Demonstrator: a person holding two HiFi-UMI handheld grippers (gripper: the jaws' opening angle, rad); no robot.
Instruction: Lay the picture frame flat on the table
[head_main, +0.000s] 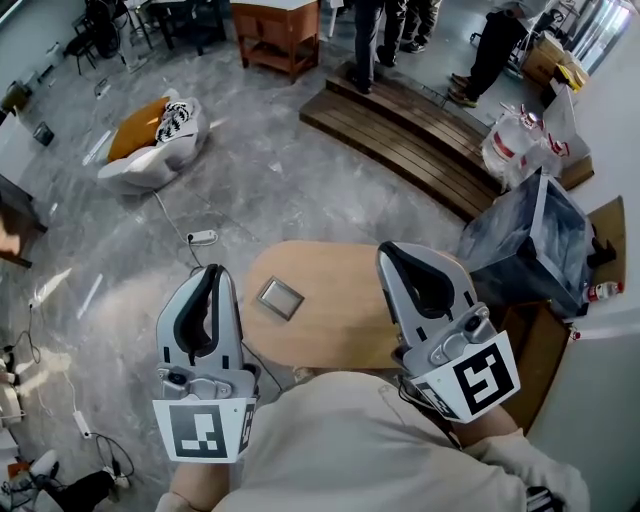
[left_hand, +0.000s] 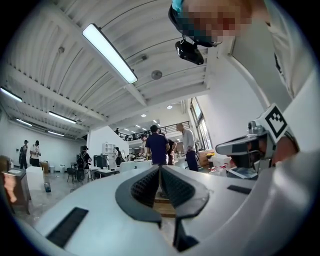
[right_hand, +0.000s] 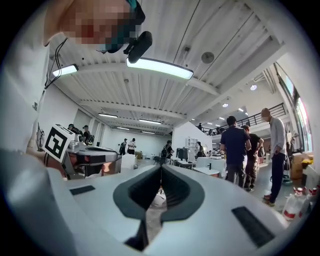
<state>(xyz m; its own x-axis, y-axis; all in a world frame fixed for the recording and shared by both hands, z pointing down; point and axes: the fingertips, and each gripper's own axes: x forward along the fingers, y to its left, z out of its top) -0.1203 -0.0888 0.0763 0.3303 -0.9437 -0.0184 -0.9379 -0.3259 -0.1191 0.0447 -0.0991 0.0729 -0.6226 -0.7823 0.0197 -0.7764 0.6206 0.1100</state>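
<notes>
A small grey picture frame (head_main: 280, 297) lies flat on the round wooden table (head_main: 340, 320), near its left side. My left gripper (head_main: 212, 272) is held upright beside the table's left edge, jaws shut with nothing in them. My right gripper (head_main: 392, 252) is raised over the table's right part, also shut and empty. Both gripper views point up and outward across the hall: the left gripper (left_hand: 159, 167) and the right gripper (right_hand: 161, 167) show their pads pressed together, and the frame is not visible there.
A grey bin with a dark liner (head_main: 530, 240) stands right of the table. A wooden ramp (head_main: 420, 135) and a beanbag (head_main: 155, 140) lie further off. A power strip (head_main: 201, 237) and cables lie on the floor at left. People (left_hand: 157, 145) stand in the distance.
</notes>
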